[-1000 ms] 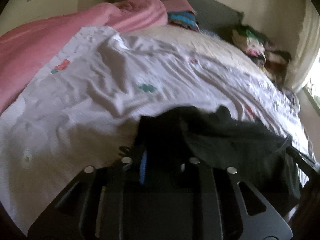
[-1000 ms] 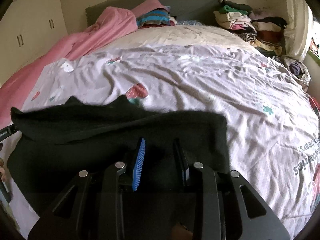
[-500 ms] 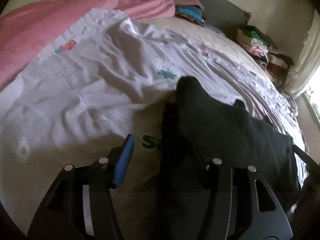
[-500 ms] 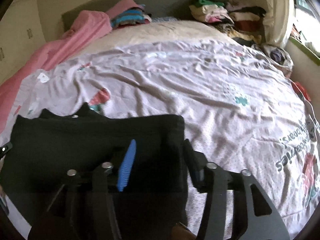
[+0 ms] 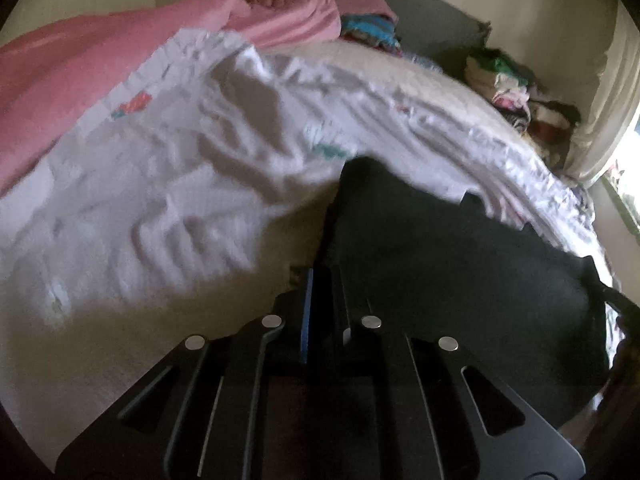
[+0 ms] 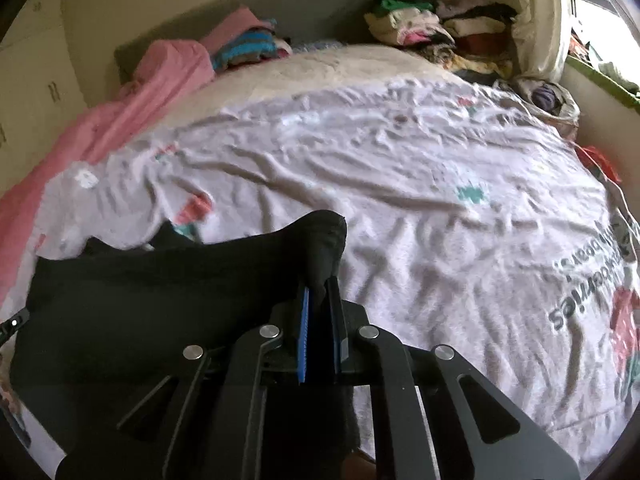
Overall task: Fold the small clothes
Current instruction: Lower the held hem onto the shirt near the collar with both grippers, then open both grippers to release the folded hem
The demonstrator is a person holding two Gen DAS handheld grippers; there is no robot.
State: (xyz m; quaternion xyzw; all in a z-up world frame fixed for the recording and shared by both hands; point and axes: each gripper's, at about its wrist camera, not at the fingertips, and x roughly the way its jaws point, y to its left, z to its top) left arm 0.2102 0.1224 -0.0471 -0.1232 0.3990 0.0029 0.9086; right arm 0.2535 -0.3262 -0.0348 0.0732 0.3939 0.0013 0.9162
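Note:
A small black garment (image 5: 440, 264) lies on the bed's white printed sheet (image 5: 168, 200), its near edge lifted. My left gripper (image 5: 324, 280) is shut on the garment's left corner, black cloth pinched between the blue pads. In the right wrist view the same black garment (image 6: 160, 300) spreads to the left, and its right corner rises in a peak. My right gripper (image 6: 320, 292) is shut on that corner, with cloth squeezed between its fingers (image 6: 304, 320). The other gripper's tip shows at the right edge of the left wrist view.
A pink blanket (image 6: 168, 76) runs along the bed's left side. Folded colourful clothes (image 6: 248, 46) lie by the grey headboard. A pile of clothes (image 6: 432, 28) is stacked at the far right corner. The printed sheet (image 6: 440, 200) stretches wide to the right.
Both grippers went from open around the black garment's edge to shut on its corners. The pinched corners now stand up in peaks.

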